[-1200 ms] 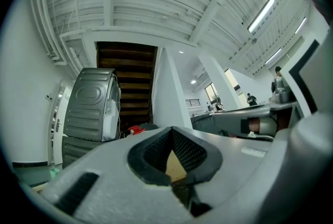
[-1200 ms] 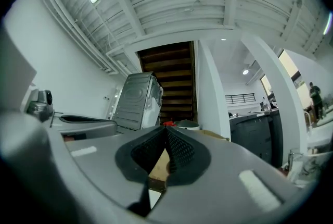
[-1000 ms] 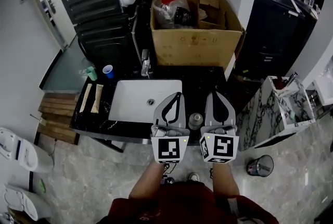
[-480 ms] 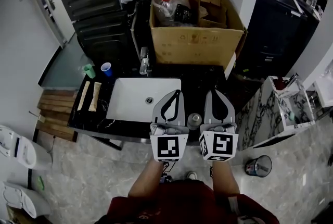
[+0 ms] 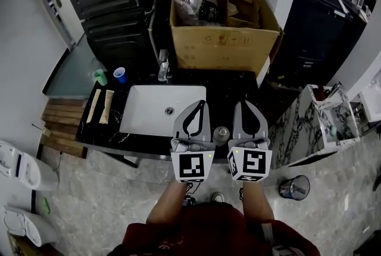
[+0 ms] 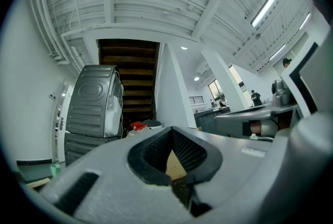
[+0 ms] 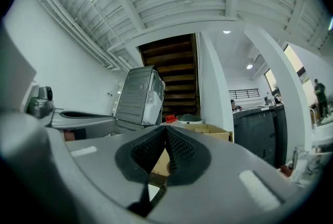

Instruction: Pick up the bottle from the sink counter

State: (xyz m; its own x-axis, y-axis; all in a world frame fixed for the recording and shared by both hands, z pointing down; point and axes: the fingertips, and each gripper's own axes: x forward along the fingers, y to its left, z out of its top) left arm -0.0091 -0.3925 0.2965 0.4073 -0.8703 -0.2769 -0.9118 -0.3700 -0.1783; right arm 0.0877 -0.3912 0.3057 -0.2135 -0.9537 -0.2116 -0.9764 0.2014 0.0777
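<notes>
Bottle (image 5: 221, 134): standing upright on the dark counter (image 5: 235, 91), just right of the sink (image 5: 149, 111), and showing its round grey cap between the bodies of the two grippers.
Left gripper (image 5: 201, 103): holding its jaws closed tip to tip with nothing between them, and hovering over the counter's front edge on the sink side of the bottle.
Right gripper (image 5: 241, 103): pressing its jaws together on nothing, and lying parallel to the left one on the bottle's other side.
Faucet (image 5: 162, 67): standing at the sink's back edge.
Blue cup (image 5: 120, 75) and green cup (image 5: 101, 77): sitting together at the counter's back left corner.
Tan packets (image 5: 100, 106): lying side by side left of the sink.
Cardboard box (image 5: 223, 46): sitting open behind the counter.
</notes>
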